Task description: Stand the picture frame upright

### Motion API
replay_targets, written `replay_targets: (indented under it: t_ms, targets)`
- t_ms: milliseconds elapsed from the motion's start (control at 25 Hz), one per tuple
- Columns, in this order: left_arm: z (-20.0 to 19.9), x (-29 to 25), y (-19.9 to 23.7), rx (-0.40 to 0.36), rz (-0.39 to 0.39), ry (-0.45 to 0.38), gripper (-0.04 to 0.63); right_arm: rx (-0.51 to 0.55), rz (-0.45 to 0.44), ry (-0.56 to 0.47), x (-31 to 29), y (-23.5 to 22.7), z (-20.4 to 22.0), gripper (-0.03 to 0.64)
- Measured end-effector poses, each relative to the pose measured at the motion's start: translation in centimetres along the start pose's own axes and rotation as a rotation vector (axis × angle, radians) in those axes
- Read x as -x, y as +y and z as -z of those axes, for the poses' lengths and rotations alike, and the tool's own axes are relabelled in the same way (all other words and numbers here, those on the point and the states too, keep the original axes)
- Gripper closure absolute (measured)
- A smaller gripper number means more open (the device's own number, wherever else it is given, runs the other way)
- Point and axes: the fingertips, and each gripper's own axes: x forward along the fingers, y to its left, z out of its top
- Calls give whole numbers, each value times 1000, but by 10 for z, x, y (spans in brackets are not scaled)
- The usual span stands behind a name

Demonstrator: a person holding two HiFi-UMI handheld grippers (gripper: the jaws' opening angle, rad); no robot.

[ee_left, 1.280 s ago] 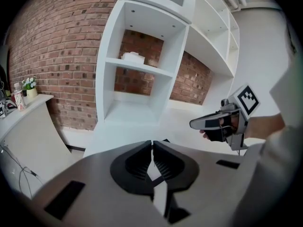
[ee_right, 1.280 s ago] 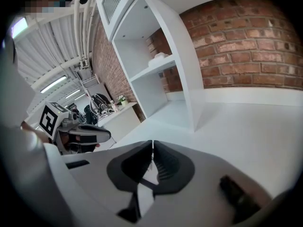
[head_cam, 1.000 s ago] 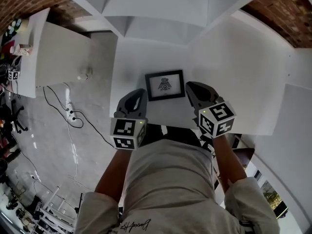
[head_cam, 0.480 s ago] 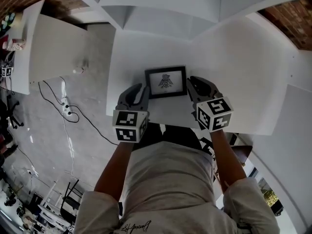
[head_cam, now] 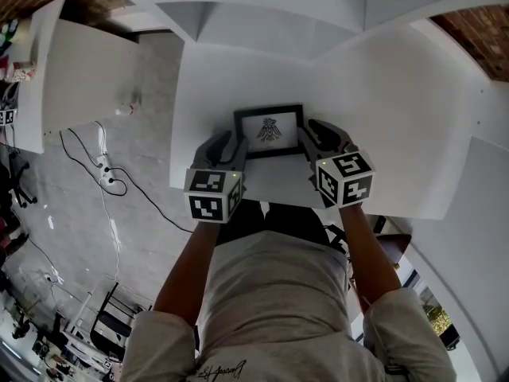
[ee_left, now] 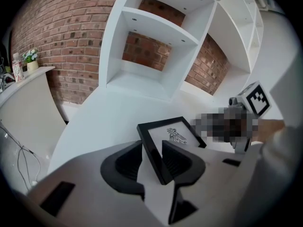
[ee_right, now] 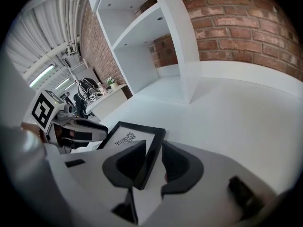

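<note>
Black picture frame [head_cam: 269, 130] now lies inside left tongs [ee_left: 151, 148], jaws just opened.

One picture frame [head_cam: 269, 130], centre. Two grippers: left gripper [head_cam: 230, 141], right gripper [head_cam: 313, 130], just below. One white table [head_cam: 382, 94]. One shelf unit [head_cam: 262, 6], top. One floor cable [head_cam: 111, 183], left.

The left gripper [head_cam: 228, 146] and the right gripper [head_cam: 322, 136] have been lowered around the picture frame [head_cam: 269, 130], its side edges now enclosed between their jaws, the left's just opened.
</note>
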Motion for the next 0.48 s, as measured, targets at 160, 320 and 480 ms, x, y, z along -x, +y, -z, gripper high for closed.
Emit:
replay_targets:
  t_ms: [160, 320, 480]
  targets:
    - [2, -3, 0, 16, 0, 6, 456, -2, -9, 25, -5, 1, 5, 528]
    - [5, -7, 2, 27, 0, 17, 456, -9, -13, 42, -11, 1, 9, 527]
    - [5, -11, 3, 53, 7, 33, 457, -13, -24, 49, -15, 2, 8, 527]
